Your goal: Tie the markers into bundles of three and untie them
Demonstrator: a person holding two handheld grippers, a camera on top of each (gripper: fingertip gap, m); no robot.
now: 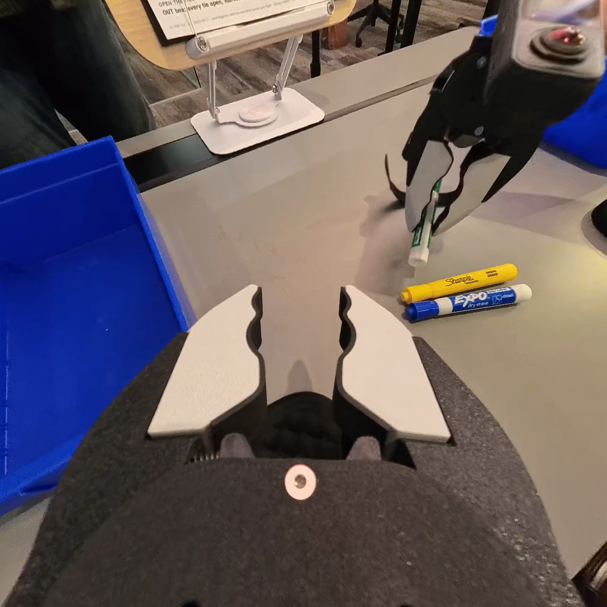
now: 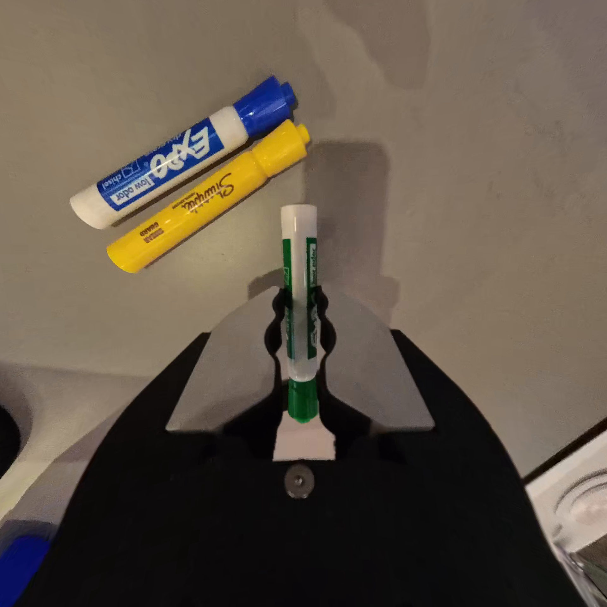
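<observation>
From the left wrist view, our left gripper [image 1: 300, 305] sits spread wide over bare grey table [image 1: 279, 230], nothing between the fingers, blue bin [image 1: 75, 295] right beside it. Off to the right, our right gripper [image 1: 427, 226] pinches a green marker [image 1: 422, 243], tilted down with its white end near the table. The yellow marker [image 1: 460, 282] and blue marker [image 1: 469, 302] lie touching, side by side, just past it.

Right wrist view: green marker [image 2: 299, 295] clamped lengthwise between the fingers, white end forward, yellow [image 2: 210, 197] and blue [image 2: 184, 151] up left.
</observation>
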